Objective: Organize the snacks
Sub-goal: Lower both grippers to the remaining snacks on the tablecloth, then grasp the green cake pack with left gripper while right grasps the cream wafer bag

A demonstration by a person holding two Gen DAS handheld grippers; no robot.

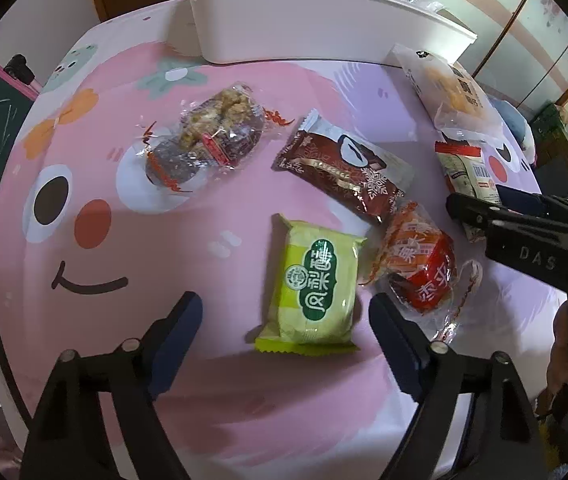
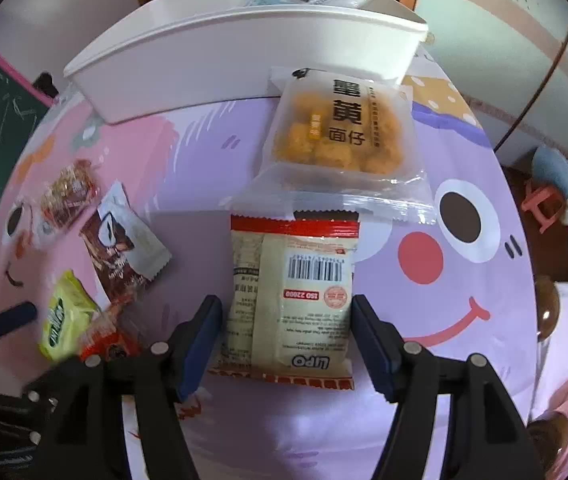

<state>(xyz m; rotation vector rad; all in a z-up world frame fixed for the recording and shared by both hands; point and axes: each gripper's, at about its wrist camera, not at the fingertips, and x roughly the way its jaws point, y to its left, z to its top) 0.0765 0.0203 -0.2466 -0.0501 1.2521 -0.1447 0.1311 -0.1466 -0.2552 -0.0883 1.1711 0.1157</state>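
While right gripper [image 2: 286, 340] straddles cracker packet [image 2: 290, 296] (untouched), jaws apart

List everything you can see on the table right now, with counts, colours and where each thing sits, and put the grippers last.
storage box: 1, white, far edge of the table, a packet showing above its rim
green pastry packet: 1, yellow-green, between the left gripper's fingers, pads not touching
brown packet: 1, brown and white, mid-table
clear nut-snack packet: 1, clear with red print, left of the brown packet
red-orange packet: 1, red and orange, right of the green one
egg-yolk snack bag: 1, frosted clear with yellow pieces, leaning on the box
LIPO packet: 1, cream with red ends, between the right gripper's fingers
tablecloth: 1, pink and lilac cartoon faces
left gripper: black, blue pads, open
right gripper: same, open
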